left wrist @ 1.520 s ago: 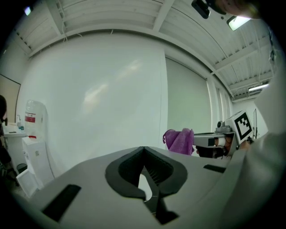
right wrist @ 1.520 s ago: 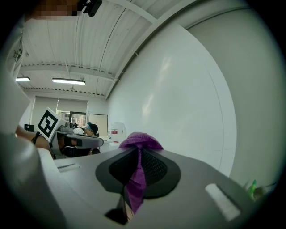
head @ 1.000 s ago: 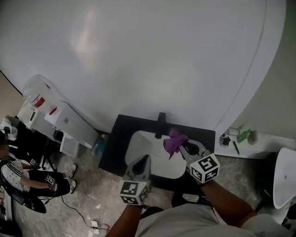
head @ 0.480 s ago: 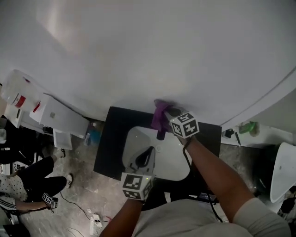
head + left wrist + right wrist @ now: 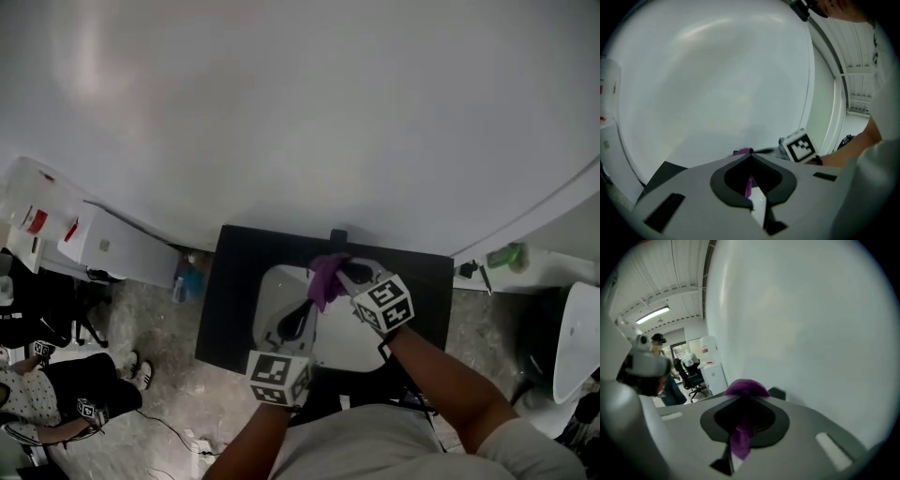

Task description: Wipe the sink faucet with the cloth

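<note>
A black faucet (image 5: 338,238) stands at the back edge of a white sink basin (image 5: 352,342) set in a black counter (image 5: 230,300). My right gripper (image 5: 337,274) is shut on a purple cloth (image 5: 324,279), held just in front of and below the faucet, over the basin's back rim. In the right gripper view the cloth (image 5: 740,427) hangs down between the jaws of the right gripper (image 5: 743,397). My left gripper (image 5: 305,310) hovers over the basin's near left side. Its jaws meet at the tip in the left gripper view (image 5: 750,157) and hold nothing; the cloth (image 5: 743,152) shows just beyond them.
A curved white wall (image 5: 309,112) rises right behind the counter. White cabinets (image 5: 112,246) and a blue bottle (image 5: 185,278) stand to the left. A seated person's legs (image 5: 66,389) are at lower left. A green bottle (image 5: 507,255) sits on a ledge to the right.
The right gripper carried the cloth up to the faucet at the back, then drew it down toward the basin. The left gripper stayed over the basin's near side.
</note>
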Motion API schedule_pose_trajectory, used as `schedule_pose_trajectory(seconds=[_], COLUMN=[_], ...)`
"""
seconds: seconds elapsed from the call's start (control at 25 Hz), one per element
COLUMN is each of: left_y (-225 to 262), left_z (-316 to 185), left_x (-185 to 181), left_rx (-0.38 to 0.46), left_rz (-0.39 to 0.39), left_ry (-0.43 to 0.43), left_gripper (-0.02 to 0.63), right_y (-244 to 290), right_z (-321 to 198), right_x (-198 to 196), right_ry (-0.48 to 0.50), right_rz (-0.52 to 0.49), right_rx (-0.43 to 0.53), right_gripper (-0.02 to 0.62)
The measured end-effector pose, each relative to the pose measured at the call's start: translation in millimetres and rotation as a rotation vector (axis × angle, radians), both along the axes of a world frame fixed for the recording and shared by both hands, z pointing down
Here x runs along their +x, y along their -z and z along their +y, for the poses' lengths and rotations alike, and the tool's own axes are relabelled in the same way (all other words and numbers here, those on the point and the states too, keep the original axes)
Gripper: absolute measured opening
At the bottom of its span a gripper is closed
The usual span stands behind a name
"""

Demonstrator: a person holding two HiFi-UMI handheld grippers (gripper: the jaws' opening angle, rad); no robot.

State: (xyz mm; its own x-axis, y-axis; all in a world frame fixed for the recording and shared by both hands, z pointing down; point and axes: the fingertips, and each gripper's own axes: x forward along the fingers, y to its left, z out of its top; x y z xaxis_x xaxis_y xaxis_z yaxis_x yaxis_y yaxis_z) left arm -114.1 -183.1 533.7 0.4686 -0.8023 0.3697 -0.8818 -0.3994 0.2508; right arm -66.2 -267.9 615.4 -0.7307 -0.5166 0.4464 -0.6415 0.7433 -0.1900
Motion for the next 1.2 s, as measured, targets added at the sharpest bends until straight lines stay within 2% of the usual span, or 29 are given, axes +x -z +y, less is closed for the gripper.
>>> schedule_pose_trajectory(seconds=[0.12,0.2,0.32,0.52,0.6,0.72,0.84,1.0,1.2], left_y=[2,2,1,-3,-5,1,3,3,4], left_z=[2,6,6,10,13,15,19,17,17], left_x=[-1,1,-1,-9,-11,-14,-20,-28,-28], left_rx=[-0.003,-0.006,-0.002,-0.010,-0.013,-0.001,-0.004,-0.009,0.005], left_rz=[-0.006,-0.009,-0.013,-0.013,-0.021,-0.026,-0.029,-0.022,-0.021], left_ry=[0.008,0.005,0.011,0.023,0.022,0.032,0.046,0.061,0.062], left_gripper=[0.006,0.006,0.006,0.006,0.006,0.006,0.006,0.006,0.006], right_y=[15,9,-10,-44,-59,-64,-70,-75,-77], right_z=[-71,-85,-49,63,55,-6,-33,-6,63], right_x=[8,7,-1,-11,-6,-1,-7,-11,-19], right_ry=[-0.084,-0.075,-0.002,0.115,0.087,0.016,0.037,0.046,0.142], right_rz=[0.013,0.047,0.089,0.052,0.078,0.134,0.199,0.183,0.143], right_rx=[0.044,0.031,0.017,-0.055,-0.048,-0.018,0.005,0.018,-0.038], right_gripper=[0.026,0.026,0.026,0.026,0.026,0.026,0.026,0.025,0.025])
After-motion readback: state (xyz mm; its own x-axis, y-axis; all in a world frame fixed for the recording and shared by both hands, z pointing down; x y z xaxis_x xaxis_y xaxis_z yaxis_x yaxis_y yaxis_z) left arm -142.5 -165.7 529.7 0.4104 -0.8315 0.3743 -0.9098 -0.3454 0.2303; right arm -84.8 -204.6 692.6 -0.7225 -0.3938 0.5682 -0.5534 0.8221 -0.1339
